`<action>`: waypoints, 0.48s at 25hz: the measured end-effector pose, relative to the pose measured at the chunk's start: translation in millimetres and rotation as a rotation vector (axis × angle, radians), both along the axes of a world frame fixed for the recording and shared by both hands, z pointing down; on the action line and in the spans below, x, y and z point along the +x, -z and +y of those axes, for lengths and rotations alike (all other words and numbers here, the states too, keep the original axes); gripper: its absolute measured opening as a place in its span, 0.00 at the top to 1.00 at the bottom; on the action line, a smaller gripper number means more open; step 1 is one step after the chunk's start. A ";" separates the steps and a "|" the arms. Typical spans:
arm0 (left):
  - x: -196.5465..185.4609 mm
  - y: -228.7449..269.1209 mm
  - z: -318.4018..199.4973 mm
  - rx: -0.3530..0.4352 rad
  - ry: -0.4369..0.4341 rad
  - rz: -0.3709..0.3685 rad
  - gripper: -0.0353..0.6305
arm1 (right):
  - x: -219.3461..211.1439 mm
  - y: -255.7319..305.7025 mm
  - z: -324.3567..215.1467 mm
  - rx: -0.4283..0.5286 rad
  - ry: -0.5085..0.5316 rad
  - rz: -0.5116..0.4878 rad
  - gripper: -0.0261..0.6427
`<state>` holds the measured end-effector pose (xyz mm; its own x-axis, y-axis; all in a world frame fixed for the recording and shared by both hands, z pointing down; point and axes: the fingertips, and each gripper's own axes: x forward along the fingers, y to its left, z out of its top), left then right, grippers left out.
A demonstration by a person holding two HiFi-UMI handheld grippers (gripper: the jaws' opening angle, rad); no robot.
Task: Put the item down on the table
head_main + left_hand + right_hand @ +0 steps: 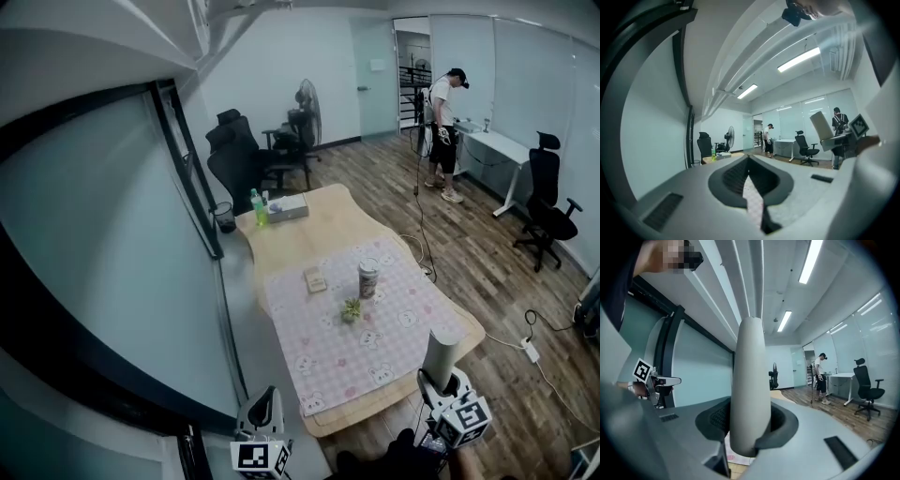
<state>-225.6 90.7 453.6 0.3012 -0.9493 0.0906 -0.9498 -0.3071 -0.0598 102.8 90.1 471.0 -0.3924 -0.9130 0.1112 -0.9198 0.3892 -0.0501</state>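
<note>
A tall pale grey cylinder with a rounded top stands upright in my right gripper, whose jaws are shut on its lower part. It hangs over the near right corner of the wooden table, by the edge of the pink checked cloth. In the right gripper view the cylinder fills the middle between the pads. My left gripper is at the near left of the table, its jaws together with nothing in them. The left gripper view shows the cylinder to the right.
On the cloth stand a can, a small plant and a small box. A tissue box and a green bottle sit at the far end. A glass wall runs along the left. Office chairs and a person are beyond.
</note>
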 end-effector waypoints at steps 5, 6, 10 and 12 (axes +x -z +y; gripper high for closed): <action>-5.1 -4.6 -3.5 -0.018 0.002 0.005 0.95 | -6.2 -0.7 -6.7 -0.008 -0.001 0.004 0.76; -7.3 -4.5 -4.5 -0.020 0.002 0.005 0.95 | -8.5 0.3 -8.1 -0.008 0.000 0.006 0.76; -14.2 -5.5 -8.0 -0.024 0.007 0.005 0.94 | -14.6 4.4 -13.1 0.005 0.002 -0.013 0.75; -14.7 -6.9 -8.6 -0.028 0.007 0.006 0.94 | -16.3 3.9 -15.2 0.006 0.004 -0.007 0.75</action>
<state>-240.3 82.1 460.5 0.2951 -0.9485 0.1151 -0.9523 -0.3018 -0.0459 86.5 75.0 467.2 -0.3965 -0.9122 0.1033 -0.9180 0.3929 -0.0539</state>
